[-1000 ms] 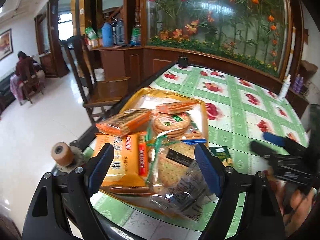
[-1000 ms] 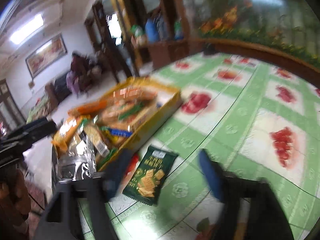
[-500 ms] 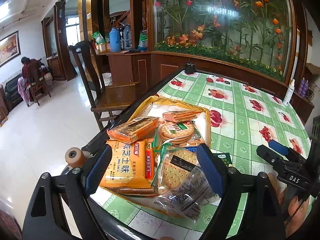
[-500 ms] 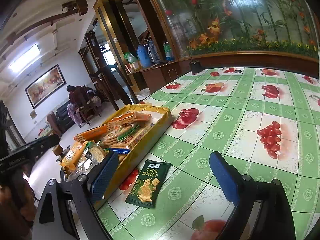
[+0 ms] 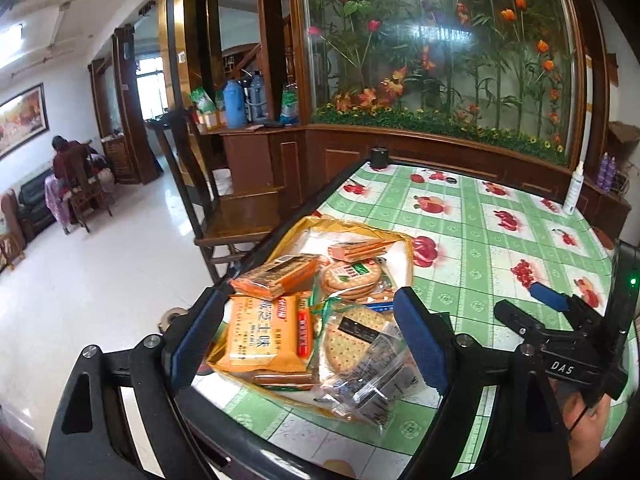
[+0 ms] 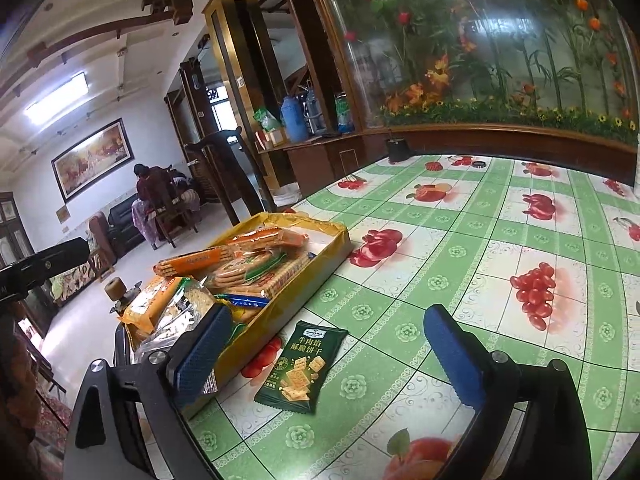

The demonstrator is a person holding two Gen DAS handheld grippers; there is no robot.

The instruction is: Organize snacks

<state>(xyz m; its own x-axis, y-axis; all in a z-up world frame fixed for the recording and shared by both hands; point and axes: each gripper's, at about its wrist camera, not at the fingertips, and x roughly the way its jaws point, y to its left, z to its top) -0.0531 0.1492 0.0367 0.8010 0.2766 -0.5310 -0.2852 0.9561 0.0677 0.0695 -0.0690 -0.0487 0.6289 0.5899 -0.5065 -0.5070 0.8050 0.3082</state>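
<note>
Round table [image 6: 500,248] under green fruit-print oilcloth, most of it bare. Near its edge, yellow snack tray [image 6: 336,246], heaped past the rim with biscuit packs: orange cheese-biscuit pack [image 5: 262,330], clear sleeve of round crackers [image 5: 350,344], orange wafer pack [image 5: 274,276] on top, round biscuit stack [image 5: 352,276] behind. Outside the tray, just beside its long wall, flat on the cloth: dark green cracker packet [image 6: 302,366], apparently the one piece not yet put away. Probably very light, film wrapper slick and crinkly, contents brittle; best taken across the short width by the edges with gentle squeeze, or by a sealed end seam, since lying flat leaves little for the pads to get under. Tray pile loose and sloping, likely to slide if nudged. Right gripper [image 6: 332,350] above the green packet, jaws opening, packet in the gap below but not touched. Left gripper [image 5: 306,342] over the tray's near end, fingers wide apart, nothing clamped. Right wrist view alone shows the green packet and the tray's outer wall; left wrist view hides that packet behind its own finger, but gives pack labels from above, the right gripper side-on, and a white spray bottle [image 5: 574,196] at the far rim.
</note>
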